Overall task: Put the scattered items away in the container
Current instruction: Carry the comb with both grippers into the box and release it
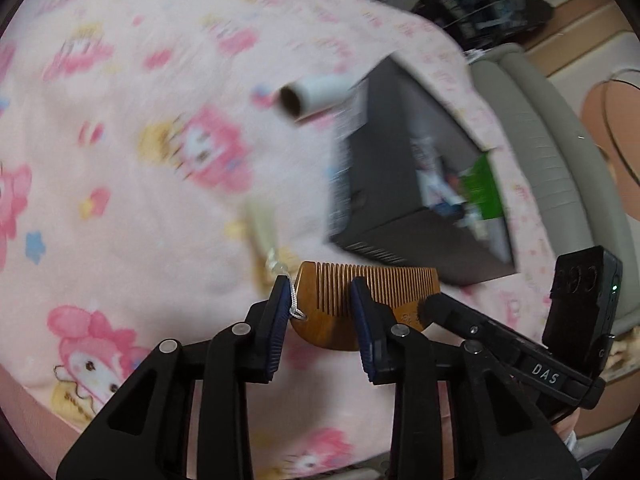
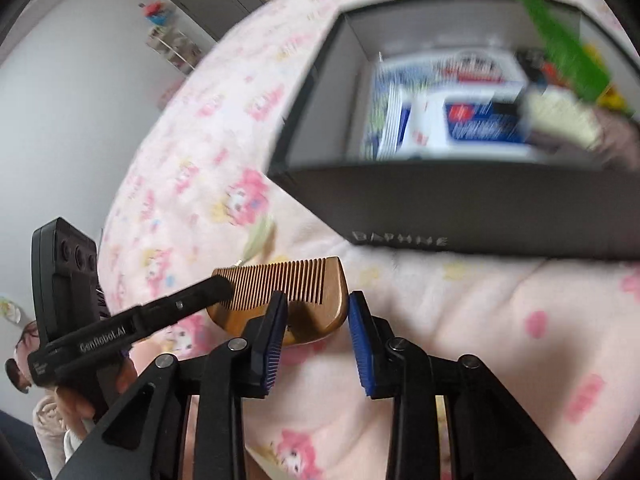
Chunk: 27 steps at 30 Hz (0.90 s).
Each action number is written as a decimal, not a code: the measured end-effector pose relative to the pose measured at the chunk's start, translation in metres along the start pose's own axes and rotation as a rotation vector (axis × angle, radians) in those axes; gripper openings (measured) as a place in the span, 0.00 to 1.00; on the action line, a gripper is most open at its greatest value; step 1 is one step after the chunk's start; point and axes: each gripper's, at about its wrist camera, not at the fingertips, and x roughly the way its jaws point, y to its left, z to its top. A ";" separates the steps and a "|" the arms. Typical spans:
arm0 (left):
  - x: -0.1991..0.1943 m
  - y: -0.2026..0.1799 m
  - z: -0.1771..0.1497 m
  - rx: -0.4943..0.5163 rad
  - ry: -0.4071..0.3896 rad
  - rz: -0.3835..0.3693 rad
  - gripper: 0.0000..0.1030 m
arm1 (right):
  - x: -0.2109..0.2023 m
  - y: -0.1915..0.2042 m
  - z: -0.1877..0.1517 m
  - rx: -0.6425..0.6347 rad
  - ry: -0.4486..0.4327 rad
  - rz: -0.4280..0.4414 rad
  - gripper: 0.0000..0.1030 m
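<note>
The blanket (image 1: 160, 200) is pale pink with a pattern of pink cartoon rabbits, yellow figures and small blue stars; the comb (image 1: 360, 292) is honey-brown wood with a whitish cord (image 1: 294, 300); the box (image 2: 480, 216) is dark grey outside and lighter grey inside; the roll (image 1: 316, 94) is white with a brown core; the gripper pads (image 2: 276, 344) are blue on black arms.

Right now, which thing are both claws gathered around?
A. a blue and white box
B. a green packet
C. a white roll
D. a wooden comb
D: the wooden comb sits between the left claw tips, and in the right wrist view the right claw frames its rounded end, while the white roll lies apart on the pink blanket.
</note>
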 end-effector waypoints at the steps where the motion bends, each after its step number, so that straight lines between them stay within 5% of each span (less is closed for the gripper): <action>1: -0.003 -0.013 0.005 0.021 -0.013 -0.010 0.29 | -0.013 0.000 0.003 -0.001 -0.026 -0.002 0.27; 5: -0.013 -0.061 0.026 0.108 -0.051 -0.072 0.29 | -0.063 -0.009 0.021 0.012 -0.135 -0.001 0.27; 12: 0.037 -0.122 0.069 0.224 -0.025 -0.080 0.29 | -0.098 -0.045 0.058 0.052 -0.244 -0.079 0.27; 19: 0.099 -0.123 0.079 0.209 0.082 -0.020 0.30 | -0.069 -0.093 0.067 0.132 -0.167 -0.143 0.28; 27: 0.101 -0.132 0.100 0.229 0.080 -0.053 0.37 | -0.075 -0.098 0.088 0.145 -0.252 -0.139 0.29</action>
